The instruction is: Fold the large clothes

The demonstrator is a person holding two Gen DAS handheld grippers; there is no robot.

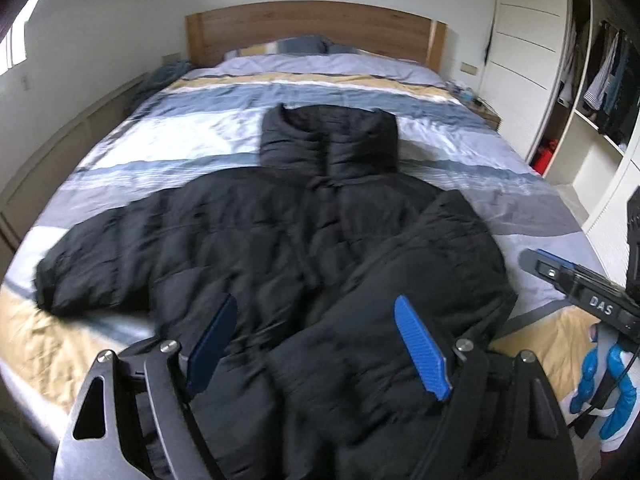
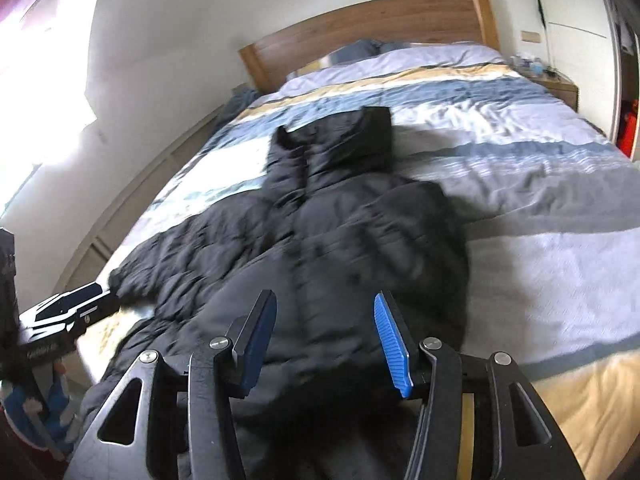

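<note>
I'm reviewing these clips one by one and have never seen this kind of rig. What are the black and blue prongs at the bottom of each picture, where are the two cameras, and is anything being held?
There is no robot: a person carries a hand-held two-finger gripper in each hand, each with a wide-angle camera looking along its fingers. One picture is from the left gripper, the other from the right gripper. The prongs are their blue-padded fingers. A black puffer jacket lies front up on a striped bed, one sleeve folded over its body, the other spread out. Both grippers are open above it, holding nothing.
</note>
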